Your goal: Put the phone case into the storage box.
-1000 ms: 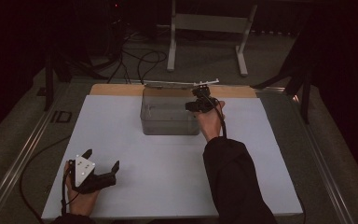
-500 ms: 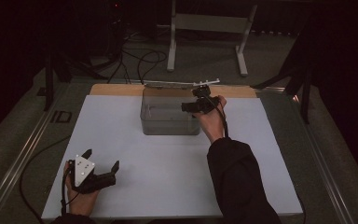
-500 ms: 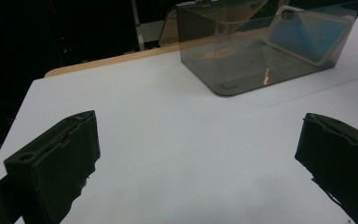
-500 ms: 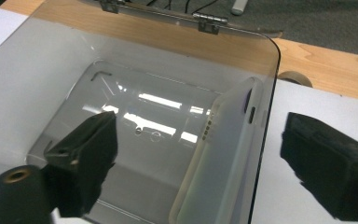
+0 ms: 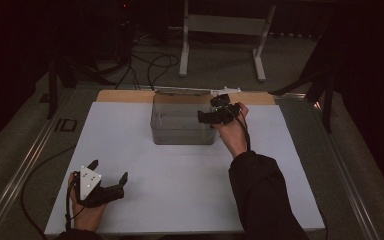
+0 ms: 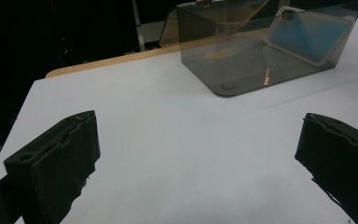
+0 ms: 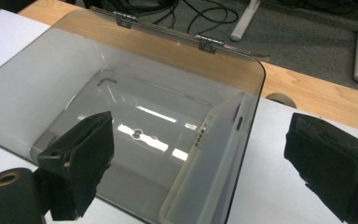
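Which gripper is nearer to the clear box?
Right. The right gripper hovers at the clear box's right edge, jaws open. The left gripper rests far off, near the table's front left.

no readable text, labels, brands, numbers or signs on anything in view

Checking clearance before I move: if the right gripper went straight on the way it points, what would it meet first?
Probably the phone case leaning inside the clear smoky plastic box, which lies between and ahead of the right gripper and its open fingers; depth is uncertain.
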A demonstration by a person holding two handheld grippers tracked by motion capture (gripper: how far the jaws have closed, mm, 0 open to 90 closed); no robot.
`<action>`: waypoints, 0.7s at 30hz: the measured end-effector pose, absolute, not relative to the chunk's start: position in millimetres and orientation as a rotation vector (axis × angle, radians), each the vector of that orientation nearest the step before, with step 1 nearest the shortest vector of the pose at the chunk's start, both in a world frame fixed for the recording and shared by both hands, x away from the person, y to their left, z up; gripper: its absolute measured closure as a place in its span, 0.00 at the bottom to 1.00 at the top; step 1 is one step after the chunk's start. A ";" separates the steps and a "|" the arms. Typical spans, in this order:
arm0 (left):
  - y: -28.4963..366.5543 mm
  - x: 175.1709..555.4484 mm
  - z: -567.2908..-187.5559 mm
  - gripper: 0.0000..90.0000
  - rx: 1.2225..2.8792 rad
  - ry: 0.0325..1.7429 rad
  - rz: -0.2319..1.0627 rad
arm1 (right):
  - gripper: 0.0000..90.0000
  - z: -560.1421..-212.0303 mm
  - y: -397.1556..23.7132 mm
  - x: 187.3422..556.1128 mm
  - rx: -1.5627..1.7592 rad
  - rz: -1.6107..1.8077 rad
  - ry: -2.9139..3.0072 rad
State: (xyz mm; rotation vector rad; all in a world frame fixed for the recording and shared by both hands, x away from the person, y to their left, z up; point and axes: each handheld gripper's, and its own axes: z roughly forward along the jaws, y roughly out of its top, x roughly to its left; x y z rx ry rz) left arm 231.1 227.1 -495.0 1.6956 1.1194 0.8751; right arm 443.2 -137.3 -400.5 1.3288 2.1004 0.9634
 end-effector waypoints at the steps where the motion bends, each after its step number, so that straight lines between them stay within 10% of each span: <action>1: 227.3 231.1 -495.0 0.00 1.696 1.120 0.876 | 0.09 -400.5 -138.5 442.1 1.327 0.967 2.101; 21: 229.3 233.0 -495.3 0.00 1.698 1.126 0.868 | 0.09 -405.4 -175.1 398.6 1.237 1.104 2.076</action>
